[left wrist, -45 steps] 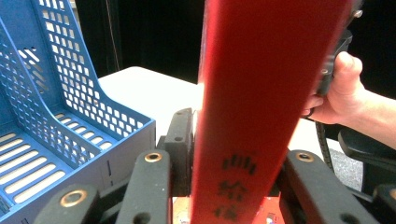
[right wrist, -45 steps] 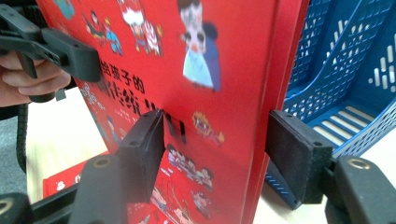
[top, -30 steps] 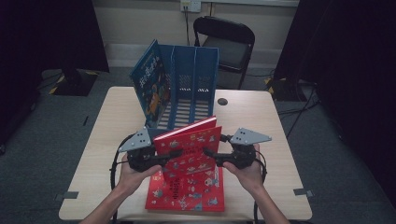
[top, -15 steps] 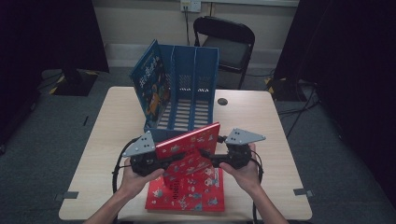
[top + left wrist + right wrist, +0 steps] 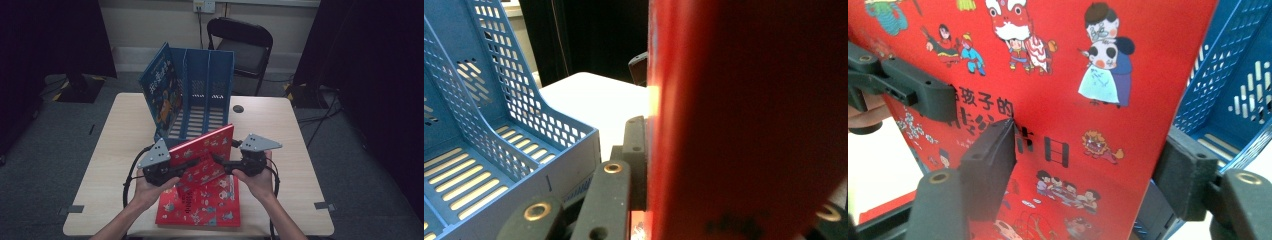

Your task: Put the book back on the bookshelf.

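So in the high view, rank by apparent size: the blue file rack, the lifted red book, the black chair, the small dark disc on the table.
1. blue file rack
2. black chair and lifted red book: look alike; the book is tilted, so not ranked apart
3. small dark disc: clearly smallest

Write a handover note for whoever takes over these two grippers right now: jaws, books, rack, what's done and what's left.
Left gripper: jaws just closing, now shut on the raised red picture book, tilted above the table.
Right gripper: jaws just opening, one pad each side of that book; no grip visible.
Blue plastic file rack: at the table's far middle, a blue-covered book in its left slot, other slots free.
Second red picture book: flat on the pale wooden table, near edge.
Left, probably: slot the raised book, then the flat one.
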Available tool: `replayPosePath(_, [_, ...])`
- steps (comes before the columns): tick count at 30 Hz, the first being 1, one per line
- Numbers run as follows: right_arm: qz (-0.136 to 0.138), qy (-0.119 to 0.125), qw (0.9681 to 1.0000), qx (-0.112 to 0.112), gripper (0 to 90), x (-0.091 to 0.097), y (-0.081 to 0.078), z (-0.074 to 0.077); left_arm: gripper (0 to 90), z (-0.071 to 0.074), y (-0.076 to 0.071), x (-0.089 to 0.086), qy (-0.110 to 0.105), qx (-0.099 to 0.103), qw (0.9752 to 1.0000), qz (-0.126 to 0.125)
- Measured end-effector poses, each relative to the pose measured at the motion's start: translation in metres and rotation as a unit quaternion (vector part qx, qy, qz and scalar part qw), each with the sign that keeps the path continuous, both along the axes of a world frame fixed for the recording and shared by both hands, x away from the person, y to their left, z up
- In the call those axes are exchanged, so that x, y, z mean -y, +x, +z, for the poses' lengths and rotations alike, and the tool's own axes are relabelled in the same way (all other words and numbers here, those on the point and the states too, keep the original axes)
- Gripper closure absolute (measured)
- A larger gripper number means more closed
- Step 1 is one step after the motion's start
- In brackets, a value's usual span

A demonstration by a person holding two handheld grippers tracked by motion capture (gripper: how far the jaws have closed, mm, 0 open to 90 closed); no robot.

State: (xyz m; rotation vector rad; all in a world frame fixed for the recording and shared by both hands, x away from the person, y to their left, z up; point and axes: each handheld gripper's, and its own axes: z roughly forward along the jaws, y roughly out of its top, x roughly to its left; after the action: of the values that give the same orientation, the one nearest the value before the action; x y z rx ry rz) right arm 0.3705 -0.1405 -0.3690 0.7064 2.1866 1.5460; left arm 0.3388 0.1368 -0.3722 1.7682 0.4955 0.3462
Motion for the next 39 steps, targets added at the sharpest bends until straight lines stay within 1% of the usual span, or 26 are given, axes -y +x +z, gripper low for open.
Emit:
replayPosePath(1, [0.002,0.001,1.0000,-0.001,29.3,0.001,-0.001,0.000,78.8,0.000,-0.001,0.000,0.000,-0.003,1.0000,-0.002])
replayPosePath(2, [0.007,0.001,1.0000,-0.007,28.4,0.001,-0.001,0.000,78.6,0.000,-0.001,0.001,0.000,-0.004,1.0000,-0.007])
replayPosePath(3, [0.011,-0.001,0.9998,-0.015,27.4,0.002,-0.001,0.000,78.4,0.001,-0.002,0.002,0.001,-0.005,1.0000,-0.006])
replayPosePath(5, [0.015,-0.006,0.9996,-0.022,24.5,0.002,-0.002,-0.001,76.3,0.002,-0.005,0.003,-0.004,-0.012,0.9998,-0.014])
replayPosePath(6, [0.019,-0.006,0.9994,-0.027,23.3,0.002,-0.003,-0.002,75.6,0.002,-0.006,0.003,-0.006,-0.012,0.9997,-0.019])
replayPosePath(8, [0.021,-0.009,0.9993,-0.030,22.4,0.002,-0.005,-0.004,73.6,0.004,-0.008,0.003,-0.008,-0.012,0.9996,-0.025])
replayPosePath(9, [0.019,-0.011,0.9992,-0.032,22.2,0.002,-0.006,-0.004,72.2,0.005,-0.008,0.002,-0.013,-0.016,0.9993,-0.030])
replayPosePath(10, [0.019,-0.011,0.9992,-0.033,22.1,0.003,-0.007,-0.004,71.0,0.006,-0.009,0.002,-0.013,-0.015,0.9992,-0.035])
replayPosePath(11, [0.019,-0.012,0.9992,-0.033,21.9,0.003,-0.007,-0.004,69.6,0.008,-0.010,0.002,-0.014,-0.014,0.9991,-0.037])
replayPosePath(14, [0.014,-0.012,0.9993,-0.032,21.5,0.003,-0.009,-0.004,63.7,0.011,-0.011,0.002,-0.020,-0.020,0.9987,-0.041])
replayPosePath(15, [0.014,-0.011,0.9993,-0.033,21.2,0.003,-0.009,-0.004,63.0,0.012,-0.011,0.002,-0.019,-0.020,0.9988,-0.040])
replayPosePath(20, [0.012,-0.013,0.9994,-0.030,19.5,0.001,-0.011,-0.004,57.6,0.016,-0.013,0.002,-0.030,-0.025,0.9981,-0.047])
replayPosePath(22, [0.011,-0.013,0.9994,-0.029,19.5,0.001,-0.011,-0.004,54.6,0.018,-0.014,0.002,-0.028,-0.028,0.9982,-0.044])
replayPosePath(23, [0.012,-0.014,0.9994,-0.029,19.4,0.001,-0.012,-0.004,51.5,0.019,-0.014,0.002,-0.030,-0.032,0.9982,-0.041])
replayPosePath(24, [0.012,-0.013,0.9994,-0.030,19.3,0.001,-0.012,-0.004,49.1,0.020,-0.015,0.002,-0.032,-0.030,0.9984,-0.035])
replayPosePath(25, [0.012,-0.012,0.9994,-0.030,19.2,0.002,-0.012,-0.004,48.0,0.021,-0.015,0.002,-0.034,-0.031,0.9984,-0.034])
replayPosePath(26, [0.012,-0.012,0.9994,-0.031,19.2,0.002,-0.012,-0.004,47.5,0.023,-0.016,0.002,-0.036,-0.034,0.9981,-0.037])
replayPosePath(31, [0.012,-0.013,0.9994,-0.030,18.8,0.001,-0.012,-0.004,43.1,0.032,-0.018,0.000,-0.030,-0.037,0.9983,-0.035])
replayPosePath(35, [0.011,-0.012,0.9994,-0.029,18.7,0.001,-0.012,-0.004,41.6,0.041,-0.019,-0.007,-0.033,-0.034,0.9982,-0.037])
replayPosePath(36, [0.011,-0.012,0.9994,-0.029,18.7,0.001,-0.012,-0.004,41.6,0.043,-0.019,-0.009,-0.038,-0.030,0.9982,-0.036])
replayPosePath(38, [0.011,-0.012,0.9994,-0.029,18.7,0.001,-0.012,-0.004,41.4,0.046,-0.020,-0.011,-0.040,-0.030,0.9980,-0.038])
replayPosePath(39, [0.010,-0.012,0.9995,-0.028,18.7,0.000,-0.012,-0.004,41.4,0.048,-0.020,-0.013,-0.037,-0.029,0.9982,-0.037])
